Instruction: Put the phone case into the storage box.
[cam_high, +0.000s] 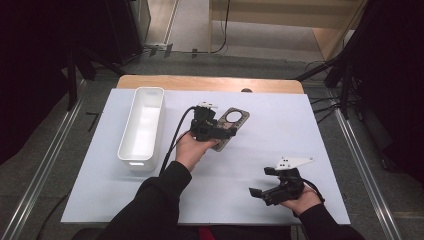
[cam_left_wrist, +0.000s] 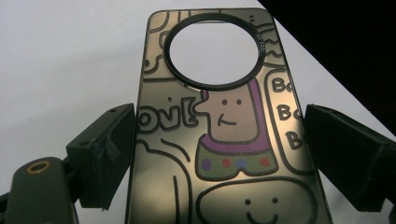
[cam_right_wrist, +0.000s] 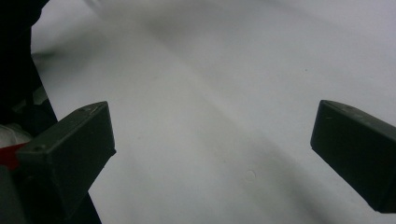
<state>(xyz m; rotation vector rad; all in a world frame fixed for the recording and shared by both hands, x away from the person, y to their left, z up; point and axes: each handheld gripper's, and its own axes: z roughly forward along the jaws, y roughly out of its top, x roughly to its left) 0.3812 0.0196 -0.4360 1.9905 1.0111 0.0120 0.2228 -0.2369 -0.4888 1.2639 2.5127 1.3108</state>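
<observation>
White table (cam_high: 280, 150) w/ a long white bin (cam_high: 142, 125) at its left. Phone case (cam_high: 229, 126), cartoon print, round camera hole, sits mid-table, just right of the bin. Left gripper (cam_high: 220, 134) clamps the case across its width, jaws on both long edges. Right gripper (cam_high: 261, 183) near the front-right, jaws wide, nothing btw them.

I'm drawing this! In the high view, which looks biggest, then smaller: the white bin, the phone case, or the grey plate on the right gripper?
1. White bin, clearly the biggest.
2. Phone case, partly hidden behind the left gripper, which grips it.
3. Grey plate on the right gripper, smallest.
</observation>
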